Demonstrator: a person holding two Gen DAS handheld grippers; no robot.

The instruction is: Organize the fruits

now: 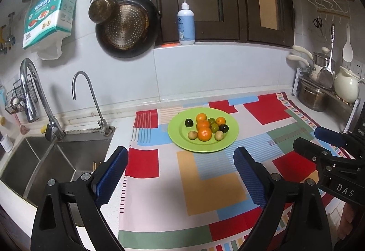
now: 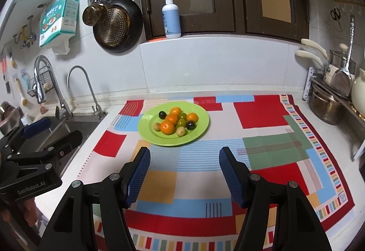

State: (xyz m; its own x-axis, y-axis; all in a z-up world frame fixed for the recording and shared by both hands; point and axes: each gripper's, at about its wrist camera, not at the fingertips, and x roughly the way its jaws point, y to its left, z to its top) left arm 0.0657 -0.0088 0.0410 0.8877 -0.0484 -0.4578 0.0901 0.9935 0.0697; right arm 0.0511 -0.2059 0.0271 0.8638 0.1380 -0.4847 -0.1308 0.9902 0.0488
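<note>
Green and glossy, the plate (image 1: pixel 230 134) sat on the patterned cloth (image 1: pixel 205 189) toward the back of the counter, and all the fruit was heaped on it. Four oranges (image 1: pixel 204 134) clustered at the middle, touching one another, with two green fruits (image 1: pixel 214 127) tucked among them. Two dark plums (image 1: pixel 189 123) lay at the left and right edges of the heap, and two pale yellowish fruits (image 1: pixel 192 135) rested at the front, one on either side of the nearest orange. In the right wrist view the same plate (image 2: pixel 200 130) appeared left of centre, just ahead of the right gripper (image 2: pixel 184 174). Both tools hovered above the cloth, nearer the camera than the plate and well apart from it. The left gripper (image 1: pixel 181 176) had its blue pads spread wide with nothing between them; the right gripper's fingers were likewise parted and empty. Each gripper showed at the margin of the other's view. Left of the cloth lay the steel sink (image 1: pixel 57 164) with two taps behind it. A soap bottle (image 1: pixel 186 22) stood on the ledge by the dark window frame, and a pan (image 1: pixel 127 26) hung on the tiled wall.
</note>
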